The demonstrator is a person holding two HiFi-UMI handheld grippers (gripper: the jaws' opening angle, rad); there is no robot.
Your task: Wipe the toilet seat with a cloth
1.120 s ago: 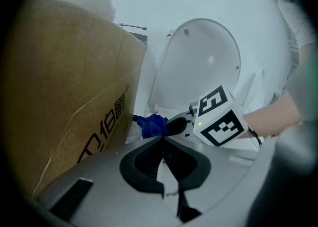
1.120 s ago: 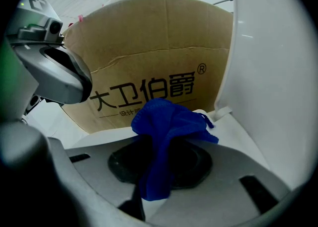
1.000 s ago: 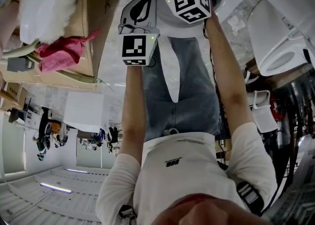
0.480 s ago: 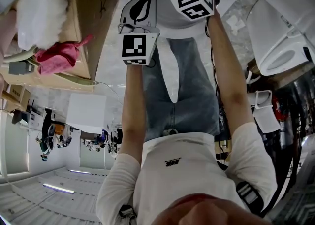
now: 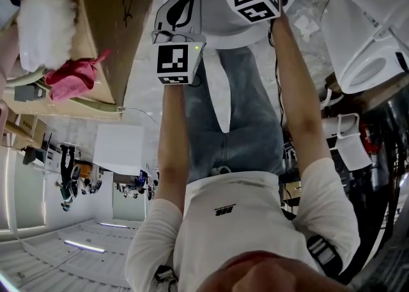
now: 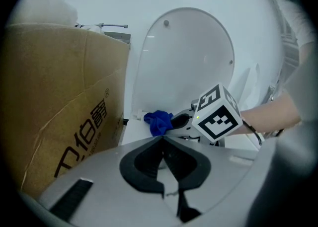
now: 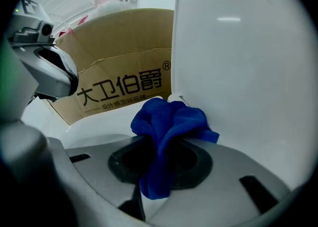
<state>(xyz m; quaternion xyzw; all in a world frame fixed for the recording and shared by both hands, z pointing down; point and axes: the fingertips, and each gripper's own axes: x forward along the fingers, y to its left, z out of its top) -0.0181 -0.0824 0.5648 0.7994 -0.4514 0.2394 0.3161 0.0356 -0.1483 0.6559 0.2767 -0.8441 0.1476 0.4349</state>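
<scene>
Blue cloth (image 7: 166,136) is bunched and clamped in the jaws of your right tool (image 7: 160,157), with a tail hanging below them. It sits close against the foot of the raised lid (image 7: 238,62), at the hinge end, and the cardboard box (image 7: 119,67) is near on the far side. Your left tool (image 6: 162,144) has its jaws together on nothing and hovers behind the right one.

Little of the toilet seat shows. The white band under the cloth (image 6: 130,134) looks like it, though I cannot be sure. Tip the right tool down so the soft wad, not the hard jaw tips, meets that surface. Then draw it along the seat away from the hinge in one even stroke. Press lightly, since only a narrow fold seems pinched and a hard drag could pull it free. Hold the left tool clear of the sweep.
</scene>
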